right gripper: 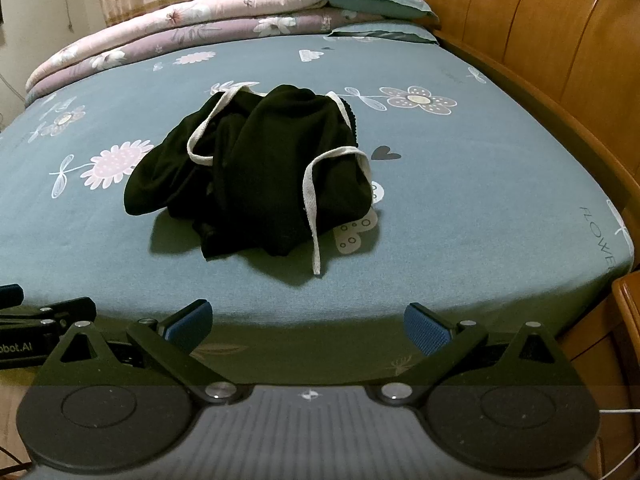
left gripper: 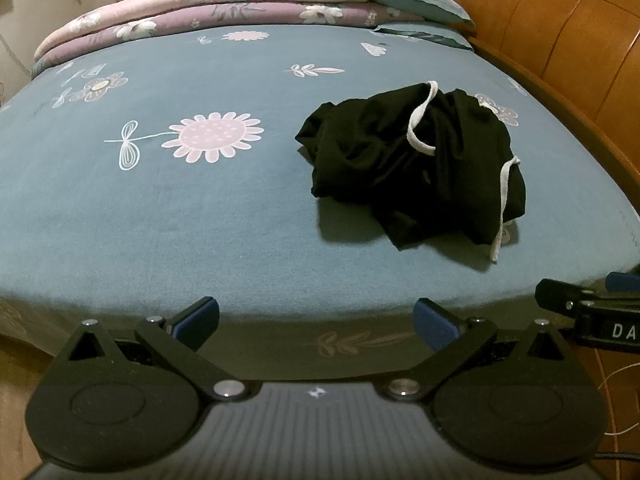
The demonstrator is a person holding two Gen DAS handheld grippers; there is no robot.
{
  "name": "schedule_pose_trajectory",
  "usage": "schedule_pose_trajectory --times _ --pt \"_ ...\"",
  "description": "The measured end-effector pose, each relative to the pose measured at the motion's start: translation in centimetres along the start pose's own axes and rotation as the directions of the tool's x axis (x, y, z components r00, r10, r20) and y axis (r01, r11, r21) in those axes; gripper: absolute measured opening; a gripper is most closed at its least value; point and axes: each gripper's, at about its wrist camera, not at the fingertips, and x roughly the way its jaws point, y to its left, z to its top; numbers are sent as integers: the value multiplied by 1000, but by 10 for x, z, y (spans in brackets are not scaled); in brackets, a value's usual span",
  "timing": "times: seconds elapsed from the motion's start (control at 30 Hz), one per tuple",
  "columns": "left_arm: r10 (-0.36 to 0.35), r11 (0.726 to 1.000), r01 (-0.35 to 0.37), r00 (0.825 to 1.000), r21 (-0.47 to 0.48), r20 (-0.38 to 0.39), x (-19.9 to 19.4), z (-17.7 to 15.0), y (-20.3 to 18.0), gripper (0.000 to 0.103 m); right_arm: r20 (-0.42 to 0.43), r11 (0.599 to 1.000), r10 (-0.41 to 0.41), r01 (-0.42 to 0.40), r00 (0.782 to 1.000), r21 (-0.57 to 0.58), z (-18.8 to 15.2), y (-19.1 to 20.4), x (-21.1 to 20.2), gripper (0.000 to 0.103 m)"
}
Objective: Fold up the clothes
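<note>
Still-crumpled black garment (left gripper: pixel 412 164) on bed (left gripper: pixel 200 220), jaws apart.

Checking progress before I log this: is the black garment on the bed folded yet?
Not folded. The black garment lies bunched in a crumpled heap on the bed sheet, its white drawstring trailing loose.

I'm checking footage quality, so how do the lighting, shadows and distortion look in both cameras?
Left wrist view: dim indoor light, the black garment casts a soft shadow toward the camera, and fisheye bends the bed edge. Right wrist view: same bowing, garment detail lost in darkness, white drawstring still clear.
</note>
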Motion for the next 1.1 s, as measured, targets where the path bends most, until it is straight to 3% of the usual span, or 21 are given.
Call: schedule_pose_trajectory --times 0.53,1.1 --pt "-3 1000 3 1000 -1 -6 8 3 3 102 -14 1000 -10 10 1000 -5 3 1 8 103" --pt "3 1000 -3 999 -12 -39 45 27 14 102 -62 1000 -20 20 998 -4 29 5 51 103"
